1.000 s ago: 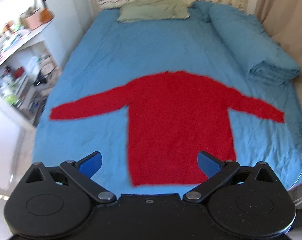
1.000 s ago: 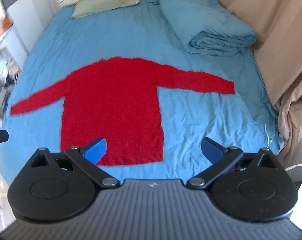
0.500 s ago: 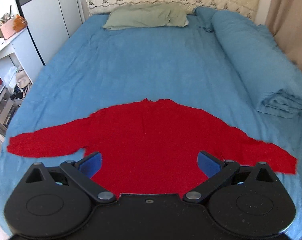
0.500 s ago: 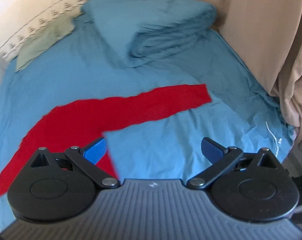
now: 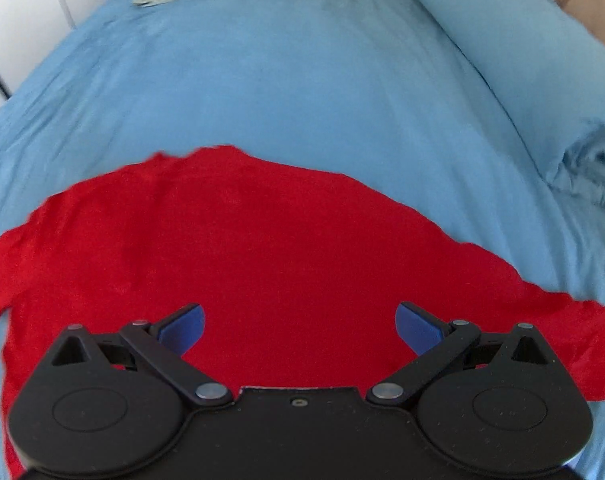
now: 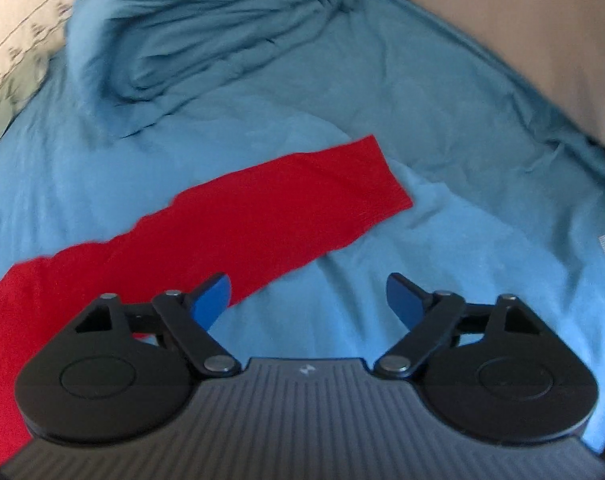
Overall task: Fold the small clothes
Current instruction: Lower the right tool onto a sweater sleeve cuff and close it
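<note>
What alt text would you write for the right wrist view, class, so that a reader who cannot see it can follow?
One sleeve of a red long-sleeved top lies flat across a blue bedsheet, just ahead of the open, empty right gripper. A folded blue duvet sits behind it, with a beige curtain at the right.

Left gripper (image 5: 298, 326): tilted steeply down, jaws spread wide, empty.
Right gripper (image 6: 308, 300): tilted steeply down, jaws wide, just narrowing slightly, empty.

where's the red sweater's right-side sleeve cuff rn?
Right wrist view: the cuff lies flat on the blue sheet, up and right of centre, below the folded duvet, ahead of the open right gripper.
</note>
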### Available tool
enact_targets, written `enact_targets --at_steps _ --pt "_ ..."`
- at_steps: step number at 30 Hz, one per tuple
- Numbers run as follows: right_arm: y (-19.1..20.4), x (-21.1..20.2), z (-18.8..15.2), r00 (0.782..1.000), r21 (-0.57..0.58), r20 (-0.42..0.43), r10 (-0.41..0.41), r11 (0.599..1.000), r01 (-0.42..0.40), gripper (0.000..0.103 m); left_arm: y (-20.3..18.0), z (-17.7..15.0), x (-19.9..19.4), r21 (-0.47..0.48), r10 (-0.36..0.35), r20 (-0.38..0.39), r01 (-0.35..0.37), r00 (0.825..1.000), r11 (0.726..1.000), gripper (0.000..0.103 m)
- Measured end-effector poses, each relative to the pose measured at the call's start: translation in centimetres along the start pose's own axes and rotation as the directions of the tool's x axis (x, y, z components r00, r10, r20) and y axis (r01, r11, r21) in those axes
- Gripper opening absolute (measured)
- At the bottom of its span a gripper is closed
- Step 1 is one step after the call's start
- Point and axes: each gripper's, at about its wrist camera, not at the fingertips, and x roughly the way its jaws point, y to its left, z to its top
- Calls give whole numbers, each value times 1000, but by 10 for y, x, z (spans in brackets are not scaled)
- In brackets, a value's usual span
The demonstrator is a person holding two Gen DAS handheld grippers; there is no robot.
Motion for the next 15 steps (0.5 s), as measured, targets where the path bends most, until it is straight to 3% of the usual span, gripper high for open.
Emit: enact_targets --at_steps 7,15 --pt "-7 56 1 999 73 42 -15 997 12 80 -28 7 45 24 6 -19 -6 1000 1000 103" --pt "-15 78 3 994 156 108 -13 988 -4 64 -31 14 64 60 36 -14 -35 999 998 103"
